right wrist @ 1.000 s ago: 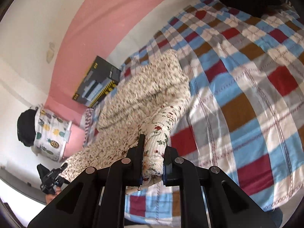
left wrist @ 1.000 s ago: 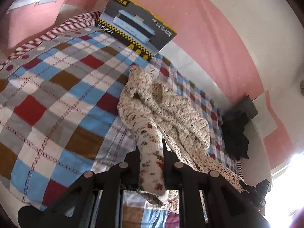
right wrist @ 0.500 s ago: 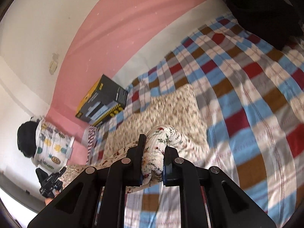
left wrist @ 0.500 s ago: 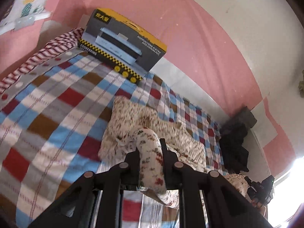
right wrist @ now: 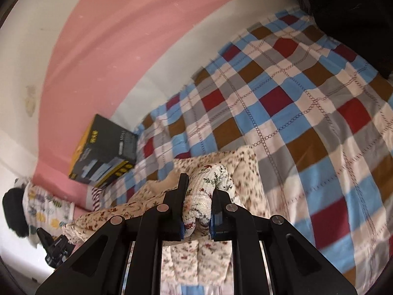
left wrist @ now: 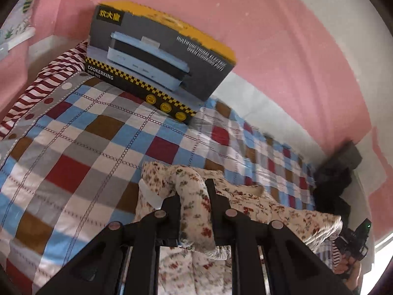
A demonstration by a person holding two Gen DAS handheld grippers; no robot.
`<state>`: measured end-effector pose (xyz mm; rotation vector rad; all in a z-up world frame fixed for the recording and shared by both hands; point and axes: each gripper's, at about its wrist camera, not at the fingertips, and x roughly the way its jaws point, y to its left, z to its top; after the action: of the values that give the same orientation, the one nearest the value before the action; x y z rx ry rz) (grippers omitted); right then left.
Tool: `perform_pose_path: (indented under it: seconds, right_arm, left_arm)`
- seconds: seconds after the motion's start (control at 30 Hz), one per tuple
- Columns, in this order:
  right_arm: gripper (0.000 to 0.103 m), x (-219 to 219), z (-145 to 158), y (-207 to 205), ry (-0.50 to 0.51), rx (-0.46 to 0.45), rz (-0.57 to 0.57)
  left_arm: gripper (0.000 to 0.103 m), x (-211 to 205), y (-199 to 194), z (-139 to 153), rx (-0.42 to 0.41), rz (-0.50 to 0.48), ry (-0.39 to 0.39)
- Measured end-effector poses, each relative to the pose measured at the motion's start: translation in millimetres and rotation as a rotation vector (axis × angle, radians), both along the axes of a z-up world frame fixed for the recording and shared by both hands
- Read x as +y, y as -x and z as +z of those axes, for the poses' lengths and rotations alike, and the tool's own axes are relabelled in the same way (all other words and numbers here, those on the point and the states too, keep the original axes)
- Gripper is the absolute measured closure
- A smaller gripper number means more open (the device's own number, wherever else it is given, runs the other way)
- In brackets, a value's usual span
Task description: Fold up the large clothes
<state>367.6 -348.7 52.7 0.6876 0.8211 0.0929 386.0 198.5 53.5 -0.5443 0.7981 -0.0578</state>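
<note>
With both tools clamped on bunched fabric, the left tool and right tool each pinch an end of the floral garment, lifted above the checked bedspread. Garment's long axis runs tool to tool, roughly along the pink wall, loose folds sagging onto the bed beyond the tools. Box against the wall reads "COOKERKING SINCE 1983"; the other lettering is blurred.
</note>
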Motion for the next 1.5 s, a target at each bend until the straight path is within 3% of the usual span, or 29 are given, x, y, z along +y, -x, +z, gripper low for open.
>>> perform_pose_path:
  seconds: [0.33,0.57,0.63,0.7,0.73,0.77,0.8,0.87,0.93,1.03,1.13,1.2,1.27,1.33,1.43,1.5]
  right_arm:
    - [0.084,2,-82,-88,0.007,0.17,-0.024]
    - [0.074,-6,-100,-93,-0.067,0.133,-0.027]
    - [0.055,-9,-92,-88,-0.11,0.088,-0.023]
    - [0.035,-11,-76,-82,-0.13,0.019,-0.035]
    - [0.033,-12,-68,-79,-0.133,-0.014,-0.04]
    - [0.033,-13,-59,-75,-0.139,-0.051,-0.038]
    - [0.033,-13,-49,-71,-0.132,-0.076,-0.035]
    - [0.033,-9,-34,-62,-0.084,-0.106,-0.027]
    - [0.033,0,-21,-50,-0.019,-0.136,0.018]
    - [0.033,22,-16,-28,0.101,-0.163,0.108]
    - [0.034,43,-37,-9,0.195,-0.129,0.179]
    - [0.042,52,-62,-3,0.235,-0.058,0.199]
    - [0.047,51,-86,-4,0.26,0.016,0.201]
    - [0.057,49,-97,-6,0.295,0.042,0.199]
    - [0.053,45,-86,-1,0.286,0.005,0.173]
    - [0.038,45,-75,9,0.313,-0.029,0.159]
  left_arm:
    - [0.087,-4,-79,-92,0.149,0.03,-0.062]
    - [0.083,-1,-93,-113,0.175,0.02,-0.018]
    - [0.081,4,-94,-107,0.191,0.013,0.014]
    - [0.069,9,-91,-98,0.175,0.012,0.074]
    - [0.064,11,-88,-93,0.156,0.01,0.109]
    - [0.051,14,-85,-86,0.125,0.008,0.141]
    - [0.031,15,-81,-78,0.09,0.023,0.135]
    - [0.016,20,-69,-57,0.004,0.094,0.059]
    - [0.016,25,-57,-44,-0.039,0.111,0.07]
    - [0.016,13,-34,-39,-0.061,0.03,0.08]
    - [0.016,-17,-10,-52,-0.053,-0.096,0.028]
    - [0.017,-36,-1,-72,-0.017,-0.149,-0.038]
    - [0.027,-43,-1,-97,0.042,-0.147,-0.111]
    - [0.038,-38,-5,-110,0.078,-0.127,-0.117]
    - [0.039,-25,1,-99,0.053,-0.101,-0.057]
    - [0.024,-19,16,-86,0.008,-0.052,-0.094]
